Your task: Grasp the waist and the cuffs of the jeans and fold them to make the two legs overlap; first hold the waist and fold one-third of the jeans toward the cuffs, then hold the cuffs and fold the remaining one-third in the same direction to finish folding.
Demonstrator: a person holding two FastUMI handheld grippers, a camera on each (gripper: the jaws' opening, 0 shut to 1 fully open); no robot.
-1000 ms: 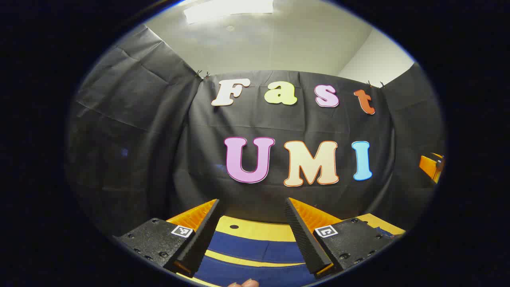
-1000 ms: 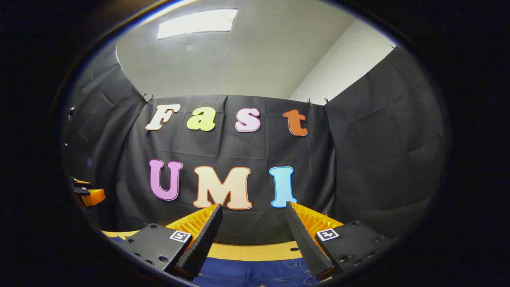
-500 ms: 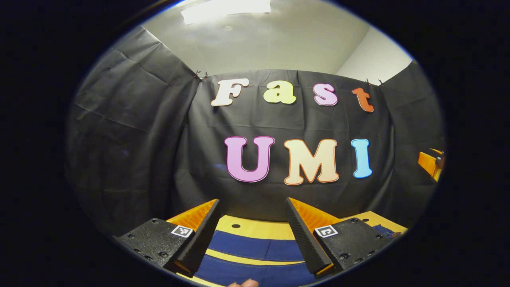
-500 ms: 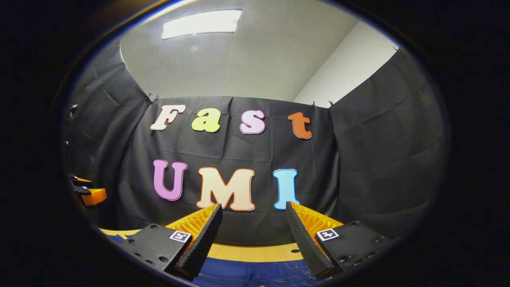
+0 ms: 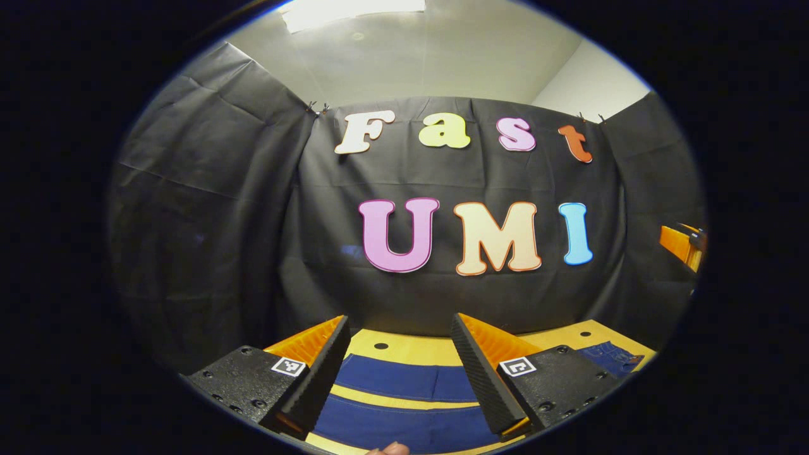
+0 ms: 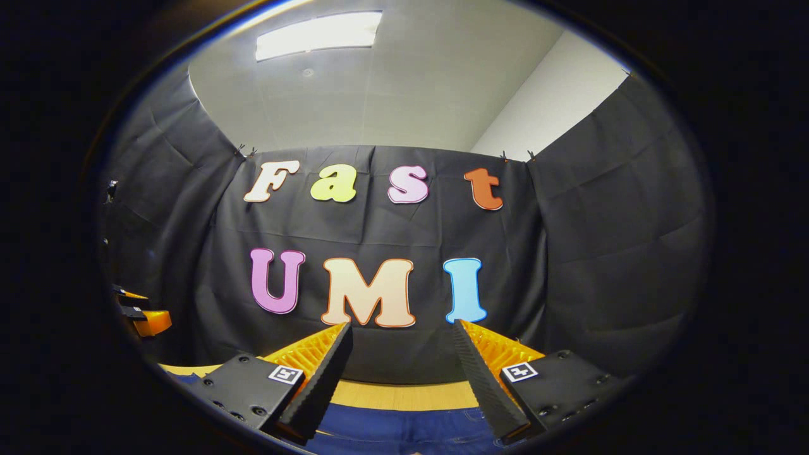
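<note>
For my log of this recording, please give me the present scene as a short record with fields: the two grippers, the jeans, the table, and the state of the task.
left gripper: black-and-orange two-finger gripper, open, above the jeans, holding nothing
right gripper: same kind, open, holding nothing
jeans: dark blue denim jeans, flat on the table, legs side by side with a gap between
table: yellow wooden tabletop
task state: no fold begun yet

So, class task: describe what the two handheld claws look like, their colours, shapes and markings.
In the left gripper view, the left claw has two black wedge-shaped fingers with ribbed inner faces, backed by orange ribbed plastic. Each sits on a black textured block with screws and a small square black-and-white marker. The right claw in the right gripper view looks the same.
</note>
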